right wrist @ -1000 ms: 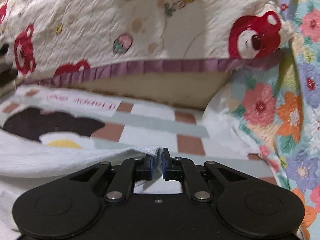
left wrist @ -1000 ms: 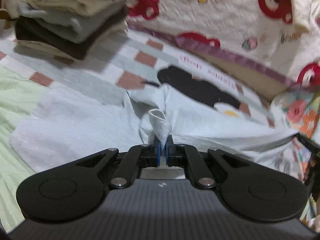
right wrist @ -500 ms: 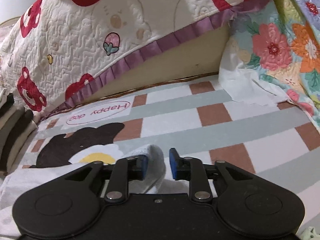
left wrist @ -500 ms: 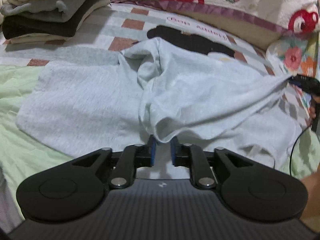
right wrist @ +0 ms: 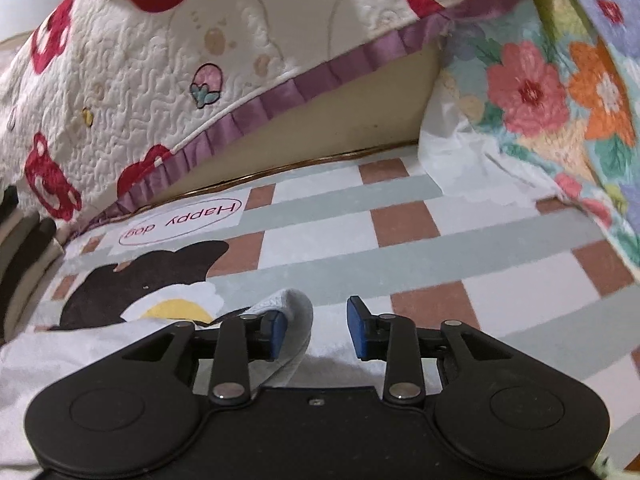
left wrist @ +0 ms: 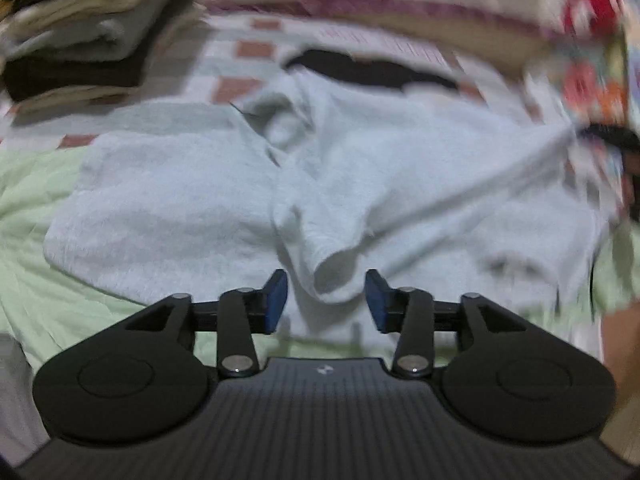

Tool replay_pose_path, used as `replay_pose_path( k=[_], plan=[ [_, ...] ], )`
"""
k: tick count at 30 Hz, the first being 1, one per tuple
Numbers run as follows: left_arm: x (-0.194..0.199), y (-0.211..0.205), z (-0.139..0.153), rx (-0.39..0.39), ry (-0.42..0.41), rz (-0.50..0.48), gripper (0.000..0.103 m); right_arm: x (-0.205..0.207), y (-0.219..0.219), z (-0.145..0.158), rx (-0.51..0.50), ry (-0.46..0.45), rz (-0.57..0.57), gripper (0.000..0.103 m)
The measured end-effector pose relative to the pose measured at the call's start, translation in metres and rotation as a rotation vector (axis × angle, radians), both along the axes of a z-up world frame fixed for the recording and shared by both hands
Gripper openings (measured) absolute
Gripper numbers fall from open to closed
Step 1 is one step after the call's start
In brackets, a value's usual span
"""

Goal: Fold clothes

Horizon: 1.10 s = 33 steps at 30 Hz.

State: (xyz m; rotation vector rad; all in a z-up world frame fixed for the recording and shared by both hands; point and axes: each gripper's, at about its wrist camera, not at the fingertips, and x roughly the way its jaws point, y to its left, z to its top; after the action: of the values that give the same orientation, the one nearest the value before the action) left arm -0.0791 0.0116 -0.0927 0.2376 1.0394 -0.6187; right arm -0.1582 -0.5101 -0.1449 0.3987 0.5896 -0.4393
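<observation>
A pale grey-blue garment (left wrist: 224, 200) lies spread on the bed, folded over on itself. In the left wrist view my left gripper (left wrist: 326, 306) has its jaws opening; a fold of the garment (left wrist: 336, 276) hangs loose between the blue pads without being pressed. The right gripper shows at that view's right edge (left wrist: 612, 138) by the garment's far corner. In the right wrist view my right gripper (right wrist: 312, 328) is opening too. The garment's corner (right wrist: 294, 310) drapes against the left pad, free of the right one.
A stack of folded clothes (left wrist: 84, 36) sits at the far left. A bear-print quilt (right wrist: 140, 80) and a floral quilt (right wrist: 560, 92) rise behind the checked blanket (right wrist: 420, 248). Light green bedding (left wrist: 36, 292) lies under the garment. A hand (left wrist: 622, 344) is at the right.
Both grippers, shut on the garment's corners a second ago, have opened and sunk toward the bed. The cloth has slipped from the pads and the garment has settled folded over.
</observation>
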Motion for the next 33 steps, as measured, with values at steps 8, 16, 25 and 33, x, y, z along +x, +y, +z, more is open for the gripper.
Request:
replay_pose_path(
  k=[8, 16, 25, 33],
  plan=[
    [0.003, -0.023, -0.001, 0.067, -0.178, -0.042, 0.043, 0.021, 0.004, 0.008, -0.075, 0.038, 0.057, 0.037],
    [0.004, -0.059, -0.016, 0.205, -0.262, -0.252, 0.047, 0.045, 0.008, 0.018, -0.098, 0.017, 0.102, 0.037],
    [0.023, -0.052, -0.014, 0.239, -0.199, -0.192, 0.014, 0.053, 0.000, 0.019, -0.045, 0.025, 0.130, 0.038],
    [0.083, -0.018, 0.031, -0.042, -0.240, 0.170, 0.011, 0.056, -0.008, 0.003, 0.053, 0.088, 0.109, 0.046]
  ],
)
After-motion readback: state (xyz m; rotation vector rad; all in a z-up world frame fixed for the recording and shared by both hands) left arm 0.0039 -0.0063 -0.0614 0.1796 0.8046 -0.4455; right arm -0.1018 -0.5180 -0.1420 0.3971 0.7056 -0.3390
